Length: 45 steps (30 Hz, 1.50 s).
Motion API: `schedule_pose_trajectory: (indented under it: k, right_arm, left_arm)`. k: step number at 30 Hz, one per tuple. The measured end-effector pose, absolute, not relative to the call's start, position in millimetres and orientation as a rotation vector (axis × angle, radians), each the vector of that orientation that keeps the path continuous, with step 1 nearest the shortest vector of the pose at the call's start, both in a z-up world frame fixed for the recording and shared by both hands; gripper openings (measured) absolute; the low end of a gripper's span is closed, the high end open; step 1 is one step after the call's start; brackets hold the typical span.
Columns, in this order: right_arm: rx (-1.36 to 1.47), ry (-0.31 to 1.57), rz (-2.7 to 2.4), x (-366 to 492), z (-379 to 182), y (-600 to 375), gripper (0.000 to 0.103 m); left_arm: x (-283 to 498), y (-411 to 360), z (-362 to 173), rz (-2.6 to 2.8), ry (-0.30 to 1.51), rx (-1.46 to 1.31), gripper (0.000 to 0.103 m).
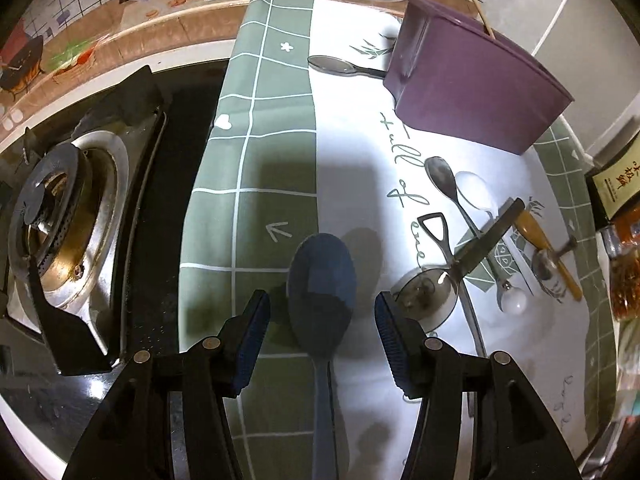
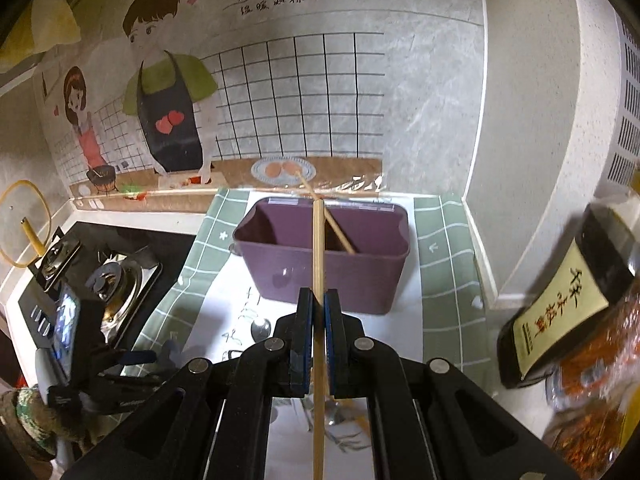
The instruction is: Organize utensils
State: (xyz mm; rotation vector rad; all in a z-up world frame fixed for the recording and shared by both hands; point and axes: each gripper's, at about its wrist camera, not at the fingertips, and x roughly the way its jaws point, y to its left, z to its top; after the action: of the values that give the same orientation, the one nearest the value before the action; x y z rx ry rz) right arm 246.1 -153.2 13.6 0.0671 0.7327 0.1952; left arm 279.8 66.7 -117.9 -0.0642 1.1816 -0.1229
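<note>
Left wrist view: left tongs (image 1: 322, 322) spread wide above the tabletop (image 1: 256, 168), gripping nothing. Dark blue spoon (image 1: 322, 280) lying flat on the checked cloth, bowl between and just ahead of the two blue pads (image 1: 252, 340), handle running back under the tongs toward the camera; no contact visible between pads and spoon. Purple bin (image 1: 472, 88) well ahead and to the right, with one thin chopstick (image 1: 476, 8) leaning out over its far rim. Loose pile of utensils to the right of the tongs: a large metal spoon (image 1: 426, 292) nearest the right pad, a smaller metal spoon (image 1: 442, 178) beyond it, a white spoon (image 1: 476, 192), a wooden-handled piece (image 1: 540, 244). Another dark spoon (image 1: 334, 65) just left of the bin. Gas burner (image 1: 60, 216) off the cloth's left edge.

Right wrist view: right tongs (image 2: 319, 304) pressed together on a bamboo chopstick (image 2: 318, 248), held lengthwise along the tongs. Its front part seen before the purple bin (image 2: 320, 260), tip about level with the far rim; whether inside the bin, not determinable. Second chopstick (image 2: 332, 224) leaning inside the bin. Dark bottle with yellow label (image 2: 560, 312) at far right. Left-hand rig visible at lower left.
</note>
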Motion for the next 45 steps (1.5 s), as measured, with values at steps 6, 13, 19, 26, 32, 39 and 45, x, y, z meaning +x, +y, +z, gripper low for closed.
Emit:
schedule_pose_trajectory:
  k: [6, 13, 19, 26, 32, 39, 45]
  right_arm:
    - [0.066, 0.754, 0.191, 237, 6, -152, 0.005]
    - [0.08, 0.755, 0.177, 227, 5, -159, 0.005]
    - [0.109, 0.74, 0.158, 223, 10, -169, 0.005]
    - [0.105, 0.617, 0.163, 228, 58, -176, 0.005]
    - [0.044, 0.523, 0.164, 241, 103, -179, 0.005]
    - [0.085, 0.623, 0.144, 247, 66, -199, 0.005]
    - [0.147, 0.738, 0.096, 244, 13, -222, 0.005]
  left_arm:
    - [282, 65, -119, -0.146, 1.145, -0.055, 0.035]
    - [263, 73, -75, -0.225, 1.021, -0.107, 0.034]
    - [250, 75, -10, -0.285, 0.88, -0.13, 0.01]
    - [269, 55, 78, -0.358, 0.691, -0.092, 0.007]
    - [304, 48, 102, -0.383, 0.692, -0.071, 0.007]
    - [332, -2, 19, -0.512, 0.933, -0.008, 0.026]
    - [364, -56, -67, -0.572, 1.117, 0.043, 0.036]
